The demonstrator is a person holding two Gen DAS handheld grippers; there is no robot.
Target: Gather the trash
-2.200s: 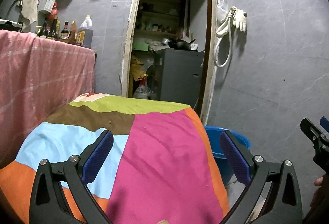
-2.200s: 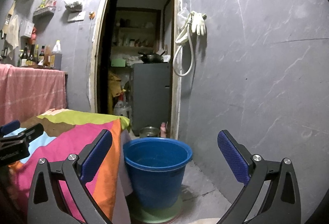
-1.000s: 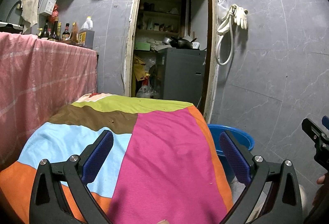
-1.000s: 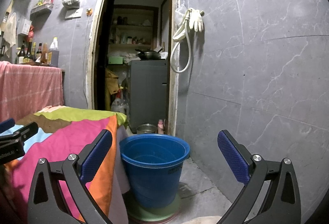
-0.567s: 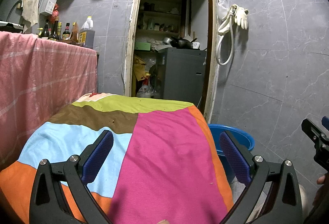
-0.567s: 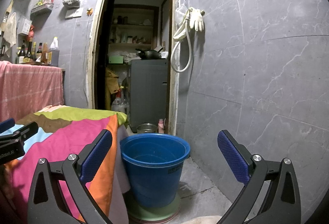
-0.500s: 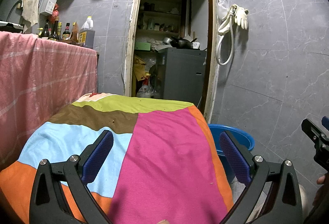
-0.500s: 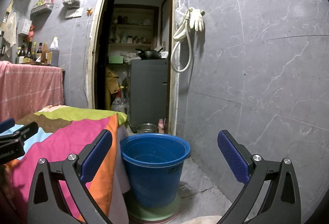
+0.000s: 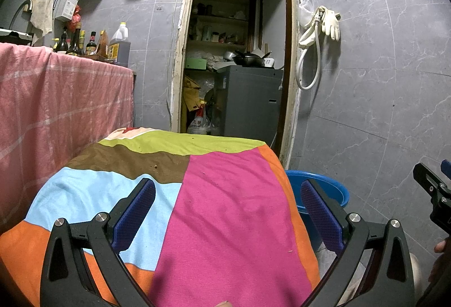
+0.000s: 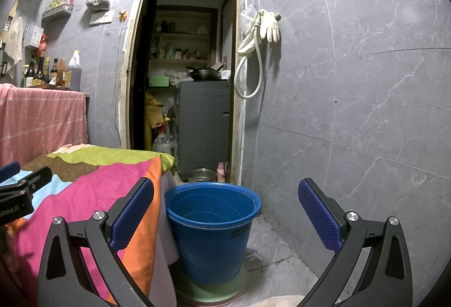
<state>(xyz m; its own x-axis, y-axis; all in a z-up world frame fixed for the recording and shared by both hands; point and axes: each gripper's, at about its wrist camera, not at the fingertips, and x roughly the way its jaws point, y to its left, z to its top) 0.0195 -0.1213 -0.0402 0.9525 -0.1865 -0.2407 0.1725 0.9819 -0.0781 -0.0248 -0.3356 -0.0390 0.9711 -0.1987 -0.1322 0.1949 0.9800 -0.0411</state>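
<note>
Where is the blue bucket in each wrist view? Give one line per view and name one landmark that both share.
Left wrist view: blue bucket at lower right, only its rim showing past the patchwork tablecloth's edge.
Right wrist view: the bucket at lower centre, seen whole, on the floor beside the tablecloth.
Shared landmark: the pale rubber gloves hanging on the wall right of the doorway.

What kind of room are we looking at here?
Probably a home kitchen or utility corner: sauce and oil bottles on a counter, a pan in the pantry beyond the doorway, rubber gloves hung on the tiled wall.
</note>
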